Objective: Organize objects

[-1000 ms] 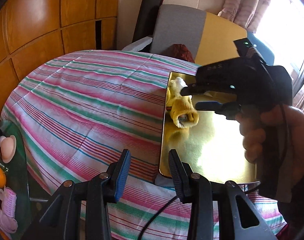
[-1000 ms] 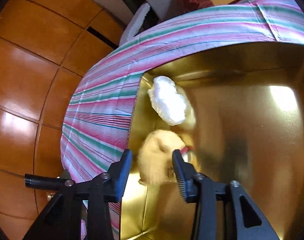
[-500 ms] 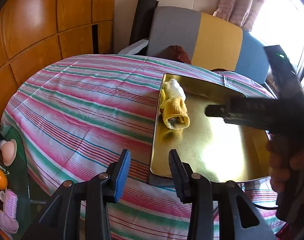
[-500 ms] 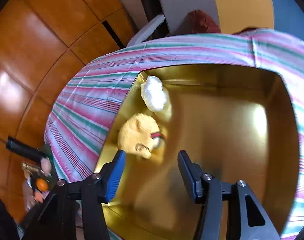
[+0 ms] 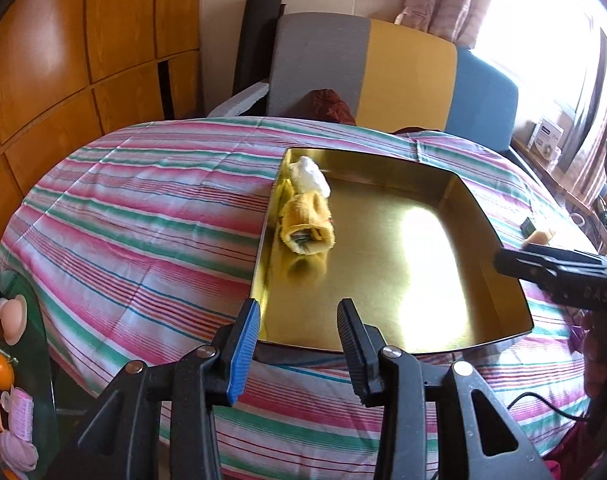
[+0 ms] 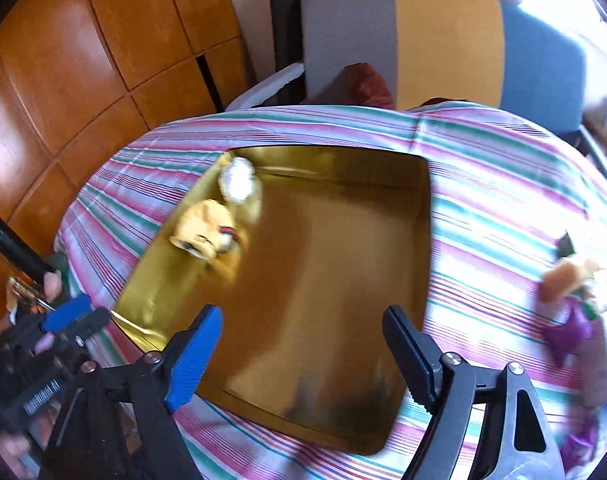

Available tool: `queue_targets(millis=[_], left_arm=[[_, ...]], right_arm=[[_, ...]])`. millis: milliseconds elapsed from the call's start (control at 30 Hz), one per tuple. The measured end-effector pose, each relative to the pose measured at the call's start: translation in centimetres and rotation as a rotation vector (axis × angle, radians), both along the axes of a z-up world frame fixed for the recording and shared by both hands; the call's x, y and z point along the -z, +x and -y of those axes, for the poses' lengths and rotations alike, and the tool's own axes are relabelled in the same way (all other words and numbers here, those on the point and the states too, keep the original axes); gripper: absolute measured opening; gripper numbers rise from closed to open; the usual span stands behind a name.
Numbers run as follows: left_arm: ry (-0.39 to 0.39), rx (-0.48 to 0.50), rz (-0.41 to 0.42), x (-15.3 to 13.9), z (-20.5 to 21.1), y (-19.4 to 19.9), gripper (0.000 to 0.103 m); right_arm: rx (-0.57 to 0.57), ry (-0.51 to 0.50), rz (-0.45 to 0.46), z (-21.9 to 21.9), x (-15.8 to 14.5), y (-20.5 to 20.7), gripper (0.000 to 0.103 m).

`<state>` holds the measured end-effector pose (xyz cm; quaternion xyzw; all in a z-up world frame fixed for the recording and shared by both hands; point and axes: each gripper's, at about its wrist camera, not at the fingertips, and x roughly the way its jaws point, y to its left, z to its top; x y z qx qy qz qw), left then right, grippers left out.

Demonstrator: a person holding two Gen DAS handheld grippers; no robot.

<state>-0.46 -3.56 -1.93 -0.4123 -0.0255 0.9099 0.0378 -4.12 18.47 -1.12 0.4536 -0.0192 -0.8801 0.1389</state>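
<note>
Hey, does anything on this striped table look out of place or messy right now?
Mostly tidy. The yellow rolled sock and white rolled sock sit together inside the gold tray. The odd ones are small tan and purple items loose on the striped tablecloth, outside the tray.

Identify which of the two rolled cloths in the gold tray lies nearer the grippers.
The yellow roll. It lies along the tray's left wall, closer to both open grippers, its open end facing them; the white roll sits behind it in the far corner.

Striped-cloth table point(image 5: 143, 208) carries gold tray point(image 5: 483, 216), small items point(image 6: 567, 280).
</note>
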Motion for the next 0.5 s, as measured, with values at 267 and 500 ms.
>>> queue_targets(millis=[267,500], left_arm=[[0.026,0.080,0.004,-0.3,-2.4,0.0,0.040],[0.076,0.170,0.009,-0.7,-5.2,0.1,0.044]], right_arm=[[0.165,0.049,0.026,-9.7,0.1,1.9,0.091],[0.513,0.082,0.072,-22.4,-0.6,4.0,0.097]])
